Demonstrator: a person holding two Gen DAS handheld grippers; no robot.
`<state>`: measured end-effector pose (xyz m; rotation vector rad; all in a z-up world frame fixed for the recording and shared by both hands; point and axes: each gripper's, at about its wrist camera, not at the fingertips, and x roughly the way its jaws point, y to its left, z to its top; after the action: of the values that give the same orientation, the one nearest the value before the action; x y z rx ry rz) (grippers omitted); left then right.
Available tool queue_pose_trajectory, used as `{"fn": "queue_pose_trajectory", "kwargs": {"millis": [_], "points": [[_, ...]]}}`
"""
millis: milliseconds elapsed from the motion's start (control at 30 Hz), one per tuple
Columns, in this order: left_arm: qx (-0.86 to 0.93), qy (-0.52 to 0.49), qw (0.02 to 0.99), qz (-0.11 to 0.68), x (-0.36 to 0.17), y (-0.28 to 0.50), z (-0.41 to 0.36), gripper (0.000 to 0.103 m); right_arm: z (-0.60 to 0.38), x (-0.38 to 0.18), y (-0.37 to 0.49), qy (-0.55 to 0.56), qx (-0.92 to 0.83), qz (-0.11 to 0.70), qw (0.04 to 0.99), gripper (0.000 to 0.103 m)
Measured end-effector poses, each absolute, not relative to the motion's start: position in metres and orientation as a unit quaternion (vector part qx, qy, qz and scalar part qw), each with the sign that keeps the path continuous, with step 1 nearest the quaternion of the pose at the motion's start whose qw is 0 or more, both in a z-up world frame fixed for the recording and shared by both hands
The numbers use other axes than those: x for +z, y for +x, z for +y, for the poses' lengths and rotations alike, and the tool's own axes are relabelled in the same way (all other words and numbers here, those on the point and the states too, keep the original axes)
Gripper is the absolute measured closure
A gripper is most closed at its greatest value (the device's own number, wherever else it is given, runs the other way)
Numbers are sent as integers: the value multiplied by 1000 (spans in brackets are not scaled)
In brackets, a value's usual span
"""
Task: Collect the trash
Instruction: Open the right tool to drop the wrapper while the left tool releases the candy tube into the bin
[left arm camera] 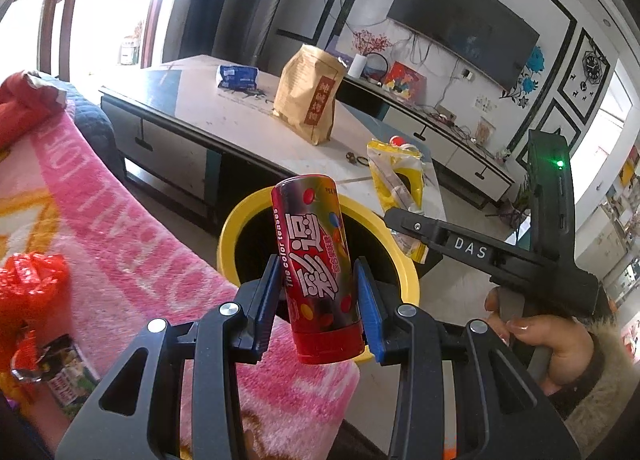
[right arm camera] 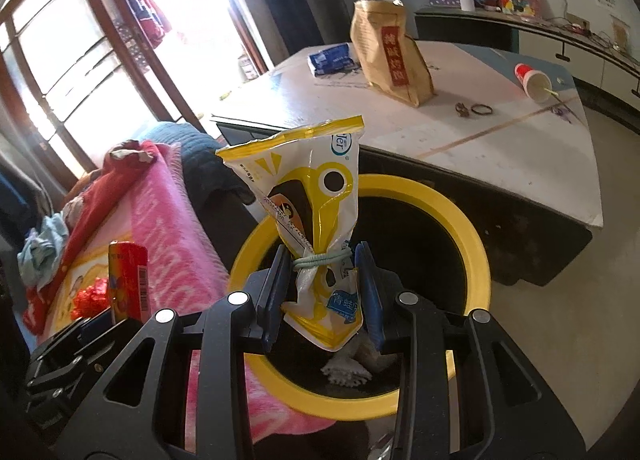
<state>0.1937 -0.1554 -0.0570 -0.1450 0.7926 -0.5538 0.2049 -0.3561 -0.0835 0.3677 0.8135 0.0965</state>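
Observation:
My left gripper (left arm camera: pixel 318 300) is shut on a red candy tube (left arm camera: pixel 316 264), held upright in front of the yellow-rimmed bin (left arm camera: pixel 234 228). In the right wrist view my right gripper (right arm camera: pixel 324 292) is shut on a yellow and white snack bag (right arm camera: pixel 312 196) tied with a pale band, held over the mouth of the bin (right arm camera: pixel 472 244). White crumpled paper (right arm camera: pixel 346 372) lies inside the bin. The left wrist view also shows the right gripper's black body (left arm camera: pixel 480 248), a hand (left arm camera: pixel 548 344) on its handle, and the snack bag (left arm camera: pixel 396 180). The red tube (right arm camera: pixel 128 280) appears at left in the right wrist view.
A pink blanket (left arm camera: pixel 132 228) covers the sofa at left, with red wrappers (left arm camera: pixel 32 292) on it. The low white table (right arm camera: pixel 440 120) behind the bin carries a brown paper bag (right arm camera: pixel 390 48), a blue packet (right arm camera: pixel 332 58), a tipped red and white cup (right arm camera: pixel 534 82) and a small ring (right arm camera: pixel 482 110).

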Motion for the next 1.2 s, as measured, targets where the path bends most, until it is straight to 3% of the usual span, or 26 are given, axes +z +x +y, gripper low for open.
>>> {"fn": "queue_pose_trajectory", "kwargs": {"millis": [800,900,1033,1200], "points": [[-267,-63,857,436,-102,241,-194,68,-383,-117,216,217,18,430,877,75],[-256,-62,858,441,-106,246,-196,66,-386,-117,215,224,16,424,877,67],[-248,-73,860,440,-106,248,-191,27,-388,-116,215,231,12,420,878,60],[-245,-84,865,429,-96,242,-182,11,-384,-110,213,217,6,413,884,55]]}}
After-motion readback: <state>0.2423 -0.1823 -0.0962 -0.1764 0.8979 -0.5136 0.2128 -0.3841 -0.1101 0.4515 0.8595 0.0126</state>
